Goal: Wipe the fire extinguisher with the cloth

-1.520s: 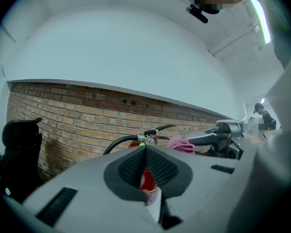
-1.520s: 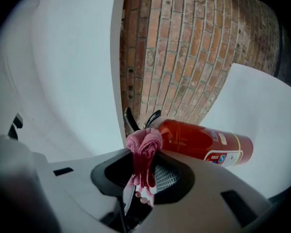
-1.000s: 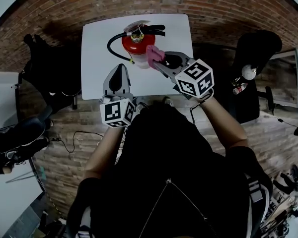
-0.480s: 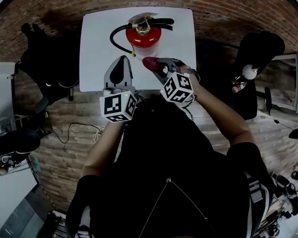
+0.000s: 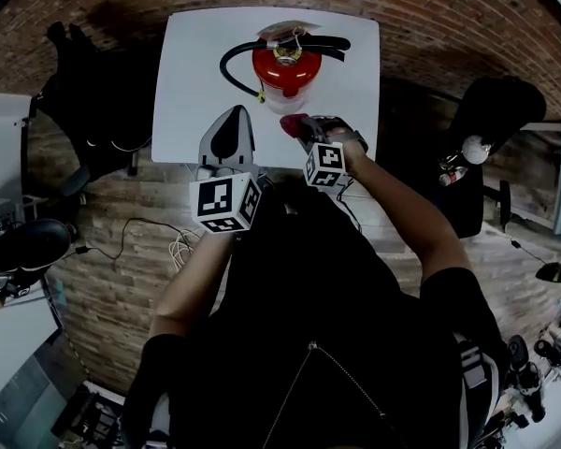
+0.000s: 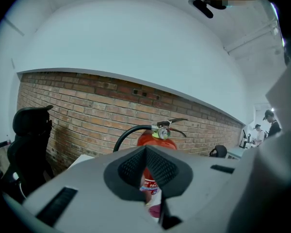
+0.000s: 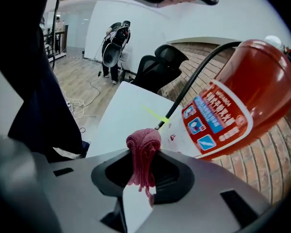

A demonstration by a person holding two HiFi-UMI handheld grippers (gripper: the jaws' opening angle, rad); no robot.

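A red fire extinguisher (image 5: 285, 69) with a black hose and handle stands upright on the white table (image 5: 192, 73). My right gripper (image 5: 297, 125) is shut on a bunched pink cloth (image 5: 291, 123), low at the extinguisher's near side. In the right gripper view the cloth (image 7: 143, 152) sticks up between the jaws of the right gripper (image 7: 142, 165), close to the labelled cylinder (image 7: 233, 101); contact cannot be told. My left gripper (image 5: 236, 113) points at the table left of the extinguisher, shut and holding nothing. The extinguisher (image 6: 155, 139) shows beyond the left gripper (image 6: 145, 152).
A black office chair (image 5: 486, 96) stands right of the table, and a dark seat or bag (image 5: 89, 110) to its left. Cables (image 5: 173, 246) lie on the floor near the table's front edge. A person (image 7: 114, 40) stands far off in the room.
The right gripper with the cloth has drawn back from the extinguisher's right side to its near, lower side. The left gripper has kept its place.
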